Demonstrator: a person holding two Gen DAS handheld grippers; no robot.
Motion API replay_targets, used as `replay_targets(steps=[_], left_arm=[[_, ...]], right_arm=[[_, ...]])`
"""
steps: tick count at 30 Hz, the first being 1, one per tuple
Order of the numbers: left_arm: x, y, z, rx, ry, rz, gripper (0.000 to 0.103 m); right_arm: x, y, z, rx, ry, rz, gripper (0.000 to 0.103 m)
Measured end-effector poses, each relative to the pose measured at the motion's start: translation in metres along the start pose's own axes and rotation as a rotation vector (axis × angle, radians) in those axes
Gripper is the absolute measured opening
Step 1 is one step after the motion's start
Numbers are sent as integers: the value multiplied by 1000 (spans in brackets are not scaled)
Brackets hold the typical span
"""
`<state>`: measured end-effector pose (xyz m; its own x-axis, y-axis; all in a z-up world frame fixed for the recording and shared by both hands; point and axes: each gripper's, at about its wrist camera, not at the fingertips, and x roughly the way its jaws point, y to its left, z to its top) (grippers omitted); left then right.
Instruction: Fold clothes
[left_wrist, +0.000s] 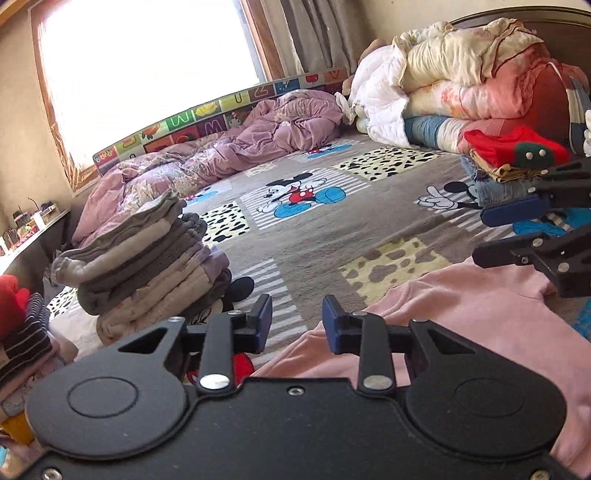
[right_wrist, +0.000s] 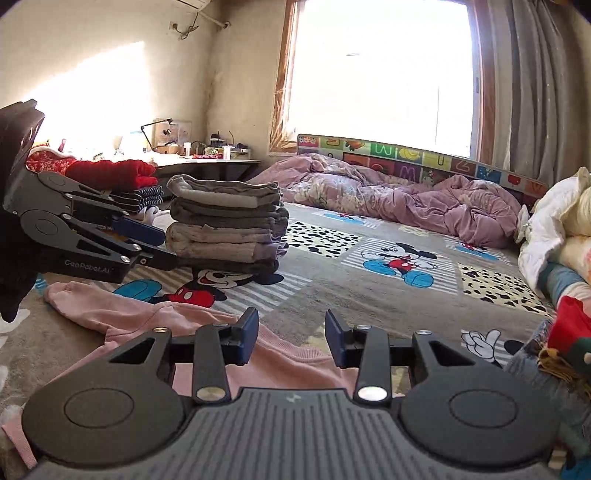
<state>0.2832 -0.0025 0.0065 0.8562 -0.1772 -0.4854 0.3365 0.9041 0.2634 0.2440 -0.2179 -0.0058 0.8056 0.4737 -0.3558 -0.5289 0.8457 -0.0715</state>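
A pink garment (left_wrist: 480, 317) lies spread on the cartoon-print bed cover, under both grippers; it also shows in the right wrist view (right_wrist: 155, 317). My left gripper (left_wrist: 297, 323) is open and empty, just above the garment's left edge. My right gripper (right_wrist: 291, 338) is open and empty over the garment's far edge. The right gripper also shows at the right of the left wrist view (left_wrist: 480, 234), jaws apart. The left gripper shows at the left of the right wrist view (right_wrist: 166, 247), jaws apart.
A stack of folded grey and beige clothes (left_wrist: 144, 262) stands at the left, also seen in the right wrist view (right_wrist: 225, 225). A second folded pile with a red top (left_wrist: 513, 158) sits at the right. A crumpled purple quilt (left_wrist: 221, 158) and rolled bedding (left_wrist: 461, 85) lie behind.
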Motion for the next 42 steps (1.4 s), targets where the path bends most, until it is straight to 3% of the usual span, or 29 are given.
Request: replay_targets(steps=[5, 10, 13, 16, 19, 23, 28, 32, 34, 40, 42], left_arm=[[63, 2, -13, -13, 78, -73, 17], [89, -1, -17, -7, 125, -164, 17], [100, -3, -14, -6, 140, -209, 17], [129, -8, -24, -6, 206, -200, 17], [146, -3, -26, -77, 217, -184, 17], [145, 5, -26, -131, 207, -188, 17], [106, 26, -14, -159, 149, -187, 17], [114, 21, -24, -154, 206, -231, 17], [136, 12, -36, -125, 252, -180, 17], [128, 21, -27, -206, 207, -173, 16], [115, 19, -18, -207, 173, -165, 16]], right_arm=[[63, -14, -14, -12, 99, 35, 38], [106, -26, -37, 16, 210, 103, 27], [115, -31, -40, 37, 232, 141, 27], [134, -38, -43, 29, 268, 114, 26], [161, -49, -56, 24, 332, 58, 15], [161, -56, -58, 76, 324, 64, 14], [142, -57, -41, 128, 297, 76, 16], [142, -56, -37, 152, 281, 101, 23], [154, -58, -49, 175, 315, 100, 24], [157, -70, -53, 251, 345, 117, 22], [136, -84, -46, 314, 300, 97, 27]])
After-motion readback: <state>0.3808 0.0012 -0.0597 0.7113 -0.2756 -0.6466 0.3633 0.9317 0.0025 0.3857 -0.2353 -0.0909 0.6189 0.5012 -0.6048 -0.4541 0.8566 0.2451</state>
